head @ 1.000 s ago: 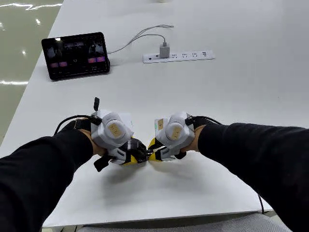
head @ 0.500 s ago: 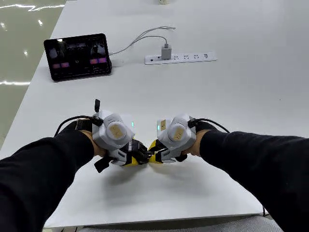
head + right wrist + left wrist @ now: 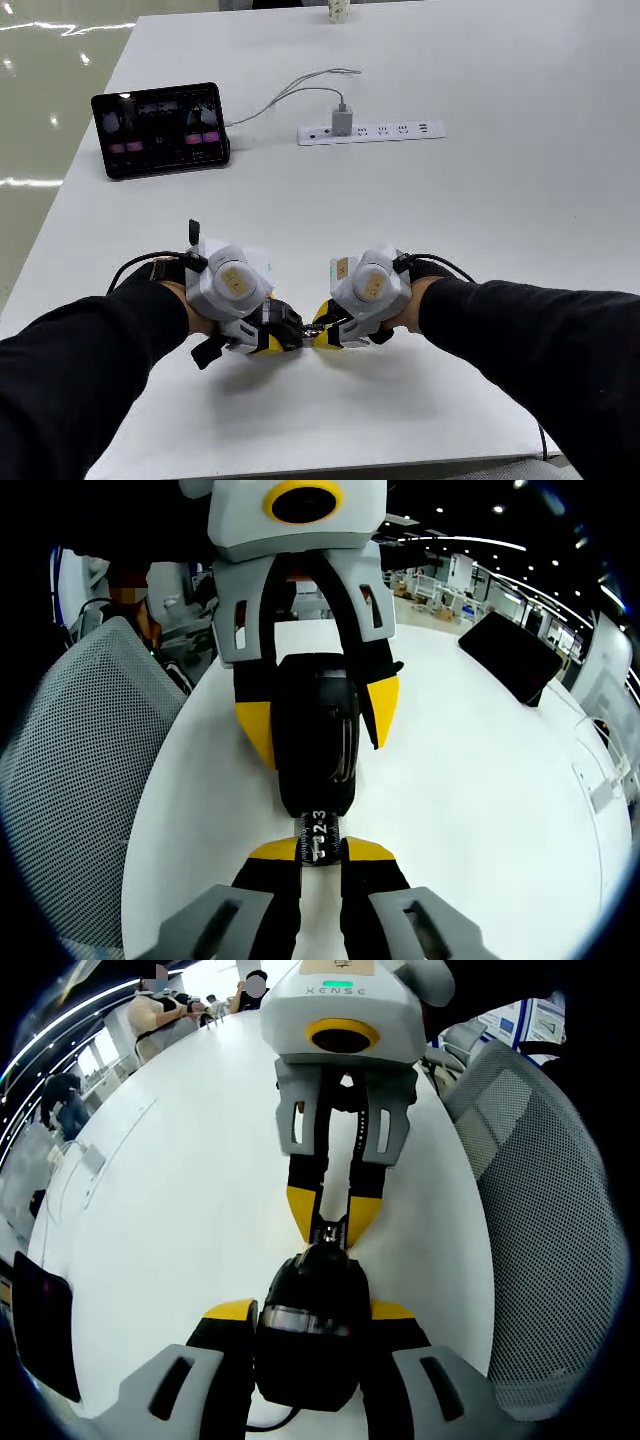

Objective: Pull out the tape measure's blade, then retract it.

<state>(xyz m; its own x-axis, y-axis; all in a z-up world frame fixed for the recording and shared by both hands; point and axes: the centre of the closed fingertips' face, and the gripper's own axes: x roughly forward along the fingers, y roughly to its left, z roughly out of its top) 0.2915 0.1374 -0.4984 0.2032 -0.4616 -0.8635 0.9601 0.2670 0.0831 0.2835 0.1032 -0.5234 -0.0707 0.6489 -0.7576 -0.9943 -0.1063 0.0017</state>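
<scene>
A black tape measure [image 3: 305, 1335] sits just above the white table, held across its case by my left gripper [image 3: 310, 1310]. A short length of its blade [image 3: 318, 837], with printed numbers, sticks out of the case [image 3: 315, 735]. My right gripper [image 3: 320, 850] is shut on that blade end. In the head view the left gripper [image 3: 268, 338] and right gripper [image 3: 322, 336] face each other tip to tip near the table's front edge. The case [image 3: 286, 325] is between them.
A tablet [image 3: 160, 130] stands at the back left of the table [image 3: 480, 230]. A white power strip [image 3: 370, 131] with a plugged charger and cable lies behind the grippers. A mesh chair [image 3: 560, 1240] is at the table's near edge.
The head camera has shifted a little. Both grippers keep their holds and stay close together. The gap between them looks barely wider.
</scene>
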